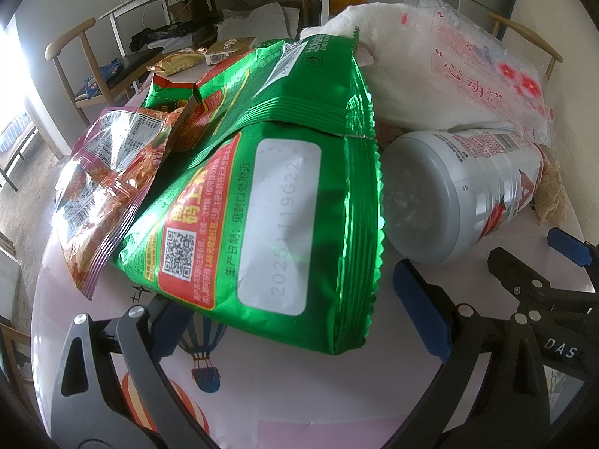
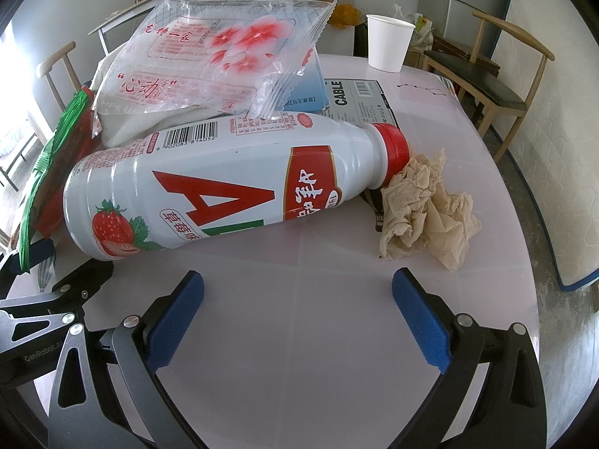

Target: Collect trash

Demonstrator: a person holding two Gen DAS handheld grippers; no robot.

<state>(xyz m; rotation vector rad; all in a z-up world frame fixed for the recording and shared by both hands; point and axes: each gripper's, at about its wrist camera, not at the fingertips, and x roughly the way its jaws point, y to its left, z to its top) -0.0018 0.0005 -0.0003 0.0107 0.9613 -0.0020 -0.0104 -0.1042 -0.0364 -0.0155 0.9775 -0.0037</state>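
Green foil snack bag [image 1: 284, 194] lies flat at the front of the trash pile, its lower edge between the left gripper [image 1: 292, 310] fingers; jaws wide, left pad hidden under the bag, nothing pinched yet. Likely lined up to grab the bag by its crimped edge. White strawberry-drink bottle [image 2: 224, 183] on its side just right of the bag, red cap touching the crumpled tissue [image 2: 423, 209]. Right gripper [image 2: 295, 314] sits short of the bottle, jaws wide, empty, looks staged for it. Clear flower-print wrapper [image 2: 209, 63] is draped over a white bundle behind. Paper cup [image 2: 387, 43] upright, well apart, on the table [image 2: 299, 355].
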